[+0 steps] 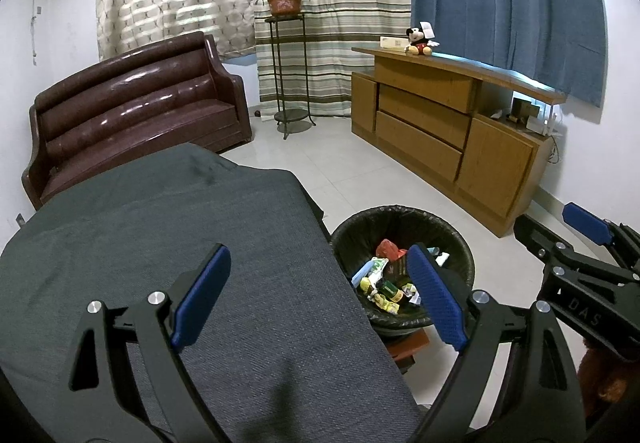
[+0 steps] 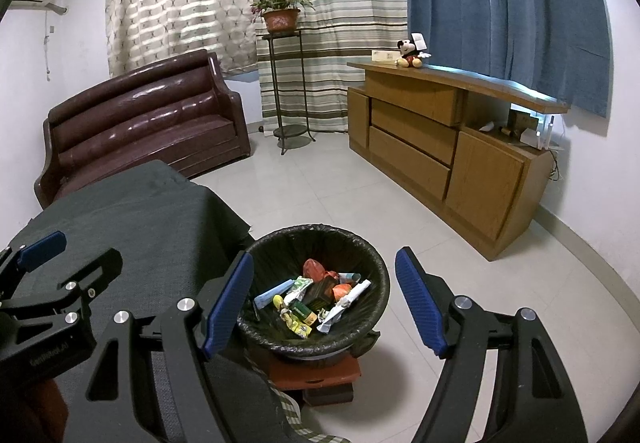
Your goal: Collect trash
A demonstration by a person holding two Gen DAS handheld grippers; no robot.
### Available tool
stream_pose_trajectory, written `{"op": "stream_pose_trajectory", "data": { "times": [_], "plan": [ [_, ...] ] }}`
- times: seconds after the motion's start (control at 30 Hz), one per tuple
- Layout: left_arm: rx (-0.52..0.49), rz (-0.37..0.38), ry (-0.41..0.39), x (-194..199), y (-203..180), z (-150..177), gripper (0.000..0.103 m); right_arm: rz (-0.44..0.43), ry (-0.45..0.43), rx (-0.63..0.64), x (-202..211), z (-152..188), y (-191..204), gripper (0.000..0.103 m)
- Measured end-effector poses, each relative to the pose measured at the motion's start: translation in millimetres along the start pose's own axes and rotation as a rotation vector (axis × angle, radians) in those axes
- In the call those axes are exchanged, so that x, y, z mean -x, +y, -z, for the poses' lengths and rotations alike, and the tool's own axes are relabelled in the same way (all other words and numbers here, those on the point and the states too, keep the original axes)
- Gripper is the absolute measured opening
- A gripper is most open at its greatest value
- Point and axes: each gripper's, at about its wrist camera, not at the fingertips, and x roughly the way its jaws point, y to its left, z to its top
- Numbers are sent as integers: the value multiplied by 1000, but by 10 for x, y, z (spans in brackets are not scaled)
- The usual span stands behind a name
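**Bin full, table bare, both claws empty**

The left claw [image 1: 320,295] stands wide open with nothing between its blue pads, hovering over the grey-covered table [image 1: 160,243]. The right claw [image 2: 324,307] is open too and empty, hanging just above the bin [image 2: 372,263].

The trash [image 2: 312,299], a heap of wrappers, small cartons and a red scrap, lies inside the black-lined bin, which sits on a low reddish stool [image 2: 324,375] at the table's 3 o'clock corner. No loose litter shows on the cloth or on the floor tiles [image 2: 340,187], so collecting looks finished or nearly so. I judge this a pause after a drop. The next move calls for a scan of the table for any leftover piece, or else for gathering the liner's rim.

The left view shows most of the tabletop, and the right claw entering at its 3 o'clock edge. The right view looks straight down into the bin, shows the stool beneath it and a checked cloth [image 2: 288,407] at 6 o'clock, and catches the left claw at 9 o'clock.
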Motion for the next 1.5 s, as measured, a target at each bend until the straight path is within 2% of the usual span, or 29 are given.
{"op": "stream_pose_trajectory", "data": {
  "times": [1.0,1.5],
  "plan": [
    [3,0,3,43,-39,20,88,1,8,-3,-26,38,-26,71],
    [-15,-10,-14,77,-222,133,88,2,13,-4,-45,86,-28,71]
  ]
}}
